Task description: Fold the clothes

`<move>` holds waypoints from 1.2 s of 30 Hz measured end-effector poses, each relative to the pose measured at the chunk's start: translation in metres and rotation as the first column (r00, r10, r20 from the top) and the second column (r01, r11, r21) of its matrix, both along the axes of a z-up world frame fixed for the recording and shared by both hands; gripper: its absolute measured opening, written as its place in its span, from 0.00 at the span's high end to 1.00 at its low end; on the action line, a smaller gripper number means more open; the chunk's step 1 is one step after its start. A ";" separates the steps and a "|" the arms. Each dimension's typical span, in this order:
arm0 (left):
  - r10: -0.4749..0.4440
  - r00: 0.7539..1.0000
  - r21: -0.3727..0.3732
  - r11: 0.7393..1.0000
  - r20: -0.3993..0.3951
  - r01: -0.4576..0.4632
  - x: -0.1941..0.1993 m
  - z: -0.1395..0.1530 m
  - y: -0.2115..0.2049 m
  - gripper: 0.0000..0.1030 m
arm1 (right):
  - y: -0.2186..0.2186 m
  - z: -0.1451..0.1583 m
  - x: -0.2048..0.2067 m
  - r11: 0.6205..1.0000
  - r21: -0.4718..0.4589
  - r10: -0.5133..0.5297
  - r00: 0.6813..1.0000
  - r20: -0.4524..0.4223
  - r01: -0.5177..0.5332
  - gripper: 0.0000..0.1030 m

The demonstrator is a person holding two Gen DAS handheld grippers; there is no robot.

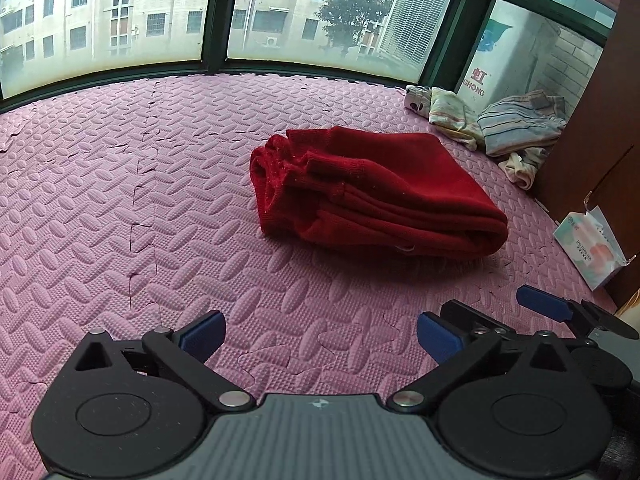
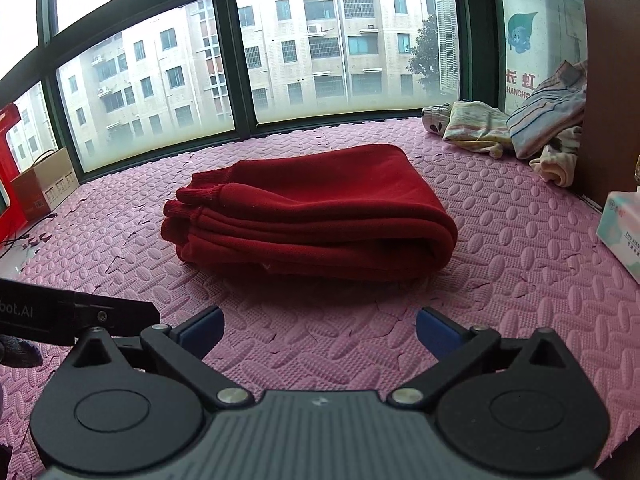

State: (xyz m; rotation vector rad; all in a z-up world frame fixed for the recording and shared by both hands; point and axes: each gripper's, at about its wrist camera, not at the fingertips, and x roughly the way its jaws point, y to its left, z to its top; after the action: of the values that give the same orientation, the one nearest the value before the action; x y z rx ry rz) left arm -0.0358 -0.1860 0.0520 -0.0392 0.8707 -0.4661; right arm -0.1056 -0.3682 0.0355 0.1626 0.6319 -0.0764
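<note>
We see the folded red garment (image 1: 372, 192) lying on the pink foam mat (image 1: 120, 220), ahead of both grippers and apart from them; our left gripper (image 1: 320, 336) stands spread wide with only bare mat between its blue pads (image 1: 204, 336), the garment beyond and slightly to the right; our right gripper (image 2: 320, 332) is likewise wide open and empty, the garment straight ahead past its fingertips.
</note>
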 end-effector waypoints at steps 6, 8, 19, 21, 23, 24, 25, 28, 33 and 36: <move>0.007 1.000 0.000 1.000 0.004 -0.007 -0.001 0.002 0.000 0.00 | 0.000 0.001 -0.001 1.000 -0.004 -0.006 1.000 -0.005 0.006 0.00; 0.009 1.000 0.003 1.000 0.004 -0.009 -0.001 0.002 0.000 0.00 | 0.000 0.001 -0.001 1.000 -0.003 -0.012 1.000 -0.008 0.012 0.00; 0.010 1.000 0.017 1.000 -0.006 -0.010 -0.004 -0.002 -0.001 0.00 | -0.004 -0.001 0.000 0.999 0.001 -0.033 0.999 -0.027 0.033 0.00; 0.010 1.000 0.018 1.000 -0.008 -0.009 -0.004 -0.002 -0.002 0.00 | -0.004 -0.001 0.000 0.999 0.002 -0.035 0.999 -0.029 0.035 0.00; 0.007 1.000 0.019 1.000 -0.008 -0.006 -0.005 -0.002 -0.003 0.00 | -0.004 -0.002 0.000 0.999 0.002 -0.036 0.999 -0.031 0.036 0.00; 0.005 1.000 0.019 1.000 -0.007 -0.005 -0.006 -0.002 -0.003 0.00 | -0.005 -0.002 0.000 0.999 0.004 -0.036 0.999 -0.031 0.036 0.00; 0.004 1.000 0.020 1.000 -0.007 -0.004 -0.006 -0.002 -0.003 0.00 | -0.005 -0.002 0.000 0.999 0.005 -0.036 0.999 -0.033 0.036 0.00; 0.002 1.000 0.022 1.000 -0.008 -0.002 -0.007 -0.002 -0.004 0.00 | -0.004 -0.002 -0.001 0.999 0.004 -0.036 0.999 -0.036 0.036 0.00; -0.003 1.000 0.023 1.000 -0.009 0.003 -0.008 -0.002 -0.005 0.00 | -0.004 -0.003 -0.001 0.999 0.005 -0.036 0.998 -0.042 0.036 0.00; -0.005 1.000 0.025 1.000 -0.011 0.005 -0.009 -0.002 -0.006 0.00 | -0.004 -0.004 -0.002 0.999 0.009 -0.038 0.998 -0.043 0.038 0.00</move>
State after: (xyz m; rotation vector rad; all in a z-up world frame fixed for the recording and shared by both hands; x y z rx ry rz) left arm -0.0446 -0.1922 0.0499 -0.0165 0.8876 -0.4600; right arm -0.1072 -0.3722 0.0319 0.1824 0.6719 -0.1135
